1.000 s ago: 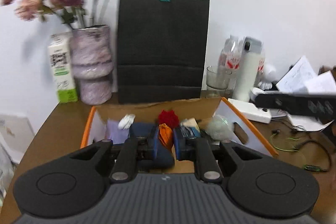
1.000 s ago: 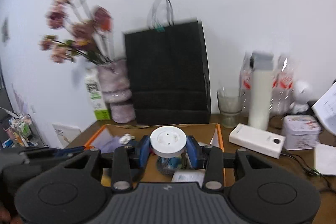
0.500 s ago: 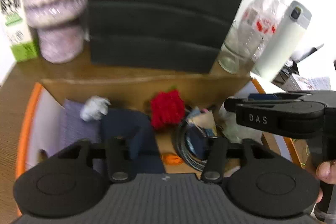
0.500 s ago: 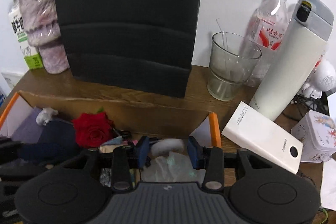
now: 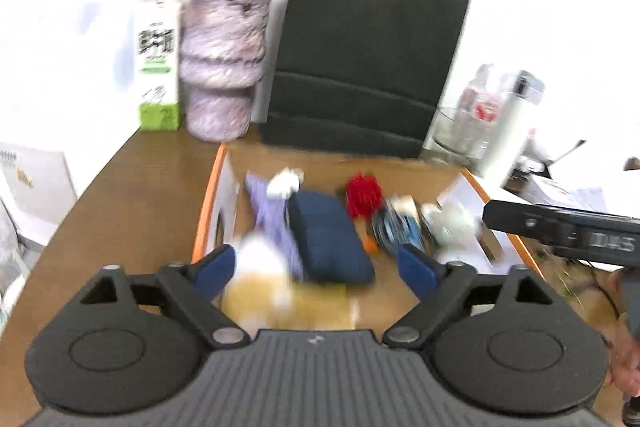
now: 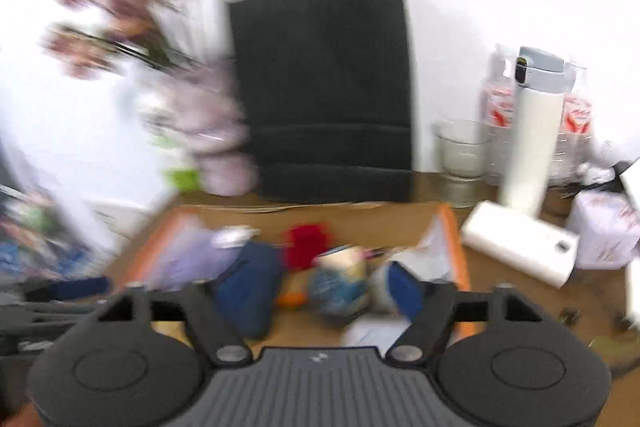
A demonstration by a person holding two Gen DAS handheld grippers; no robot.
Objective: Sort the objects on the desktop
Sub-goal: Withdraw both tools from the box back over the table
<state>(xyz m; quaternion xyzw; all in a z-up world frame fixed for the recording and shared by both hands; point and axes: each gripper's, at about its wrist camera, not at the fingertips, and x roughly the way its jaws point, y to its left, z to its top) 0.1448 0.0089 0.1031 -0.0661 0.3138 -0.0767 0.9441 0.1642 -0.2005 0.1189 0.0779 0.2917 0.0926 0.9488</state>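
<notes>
An orange-rimmed cardboard box (image 5: 208, 211) holds a navy pouch (image 5: 328, 239), a red rose (image 5: 362, 193), purple cloth (image 5: 268, 215), a coiled cable (image 5: 394, 227), a small orange item (image 5: 370, 245) and a round white piece (image 5: 448, 227). My left gripper (image 5: 314, 267) hovers over the box's near edge, jaws opening, nothing pressed between them. A blurred pale shape lies by its left pad. My right gripper (image 6: 316, 291) is above the box (image 6: 456, 239) too, jaws opening over the pouch (image 6: 252, 287) and a whitish blur; it grips nothing.
Behind the box stand a black paper bag (image 5: 368, 67), a purple vase of flowers (image 5: 222, 67) and a milk carton (image 5: 158, 59). To the right are a glass (image 6: 460, 155), a white flask (image 6: 532, 131), bottles, a white power bank (image 6: 520, 243) and a tin (image 6: 604, 231).
Both grippers dipped over the box and pulled back. The left one let go of the orange item, the right one of the round white piece; both jaws went from narrow to wide.
</notes>
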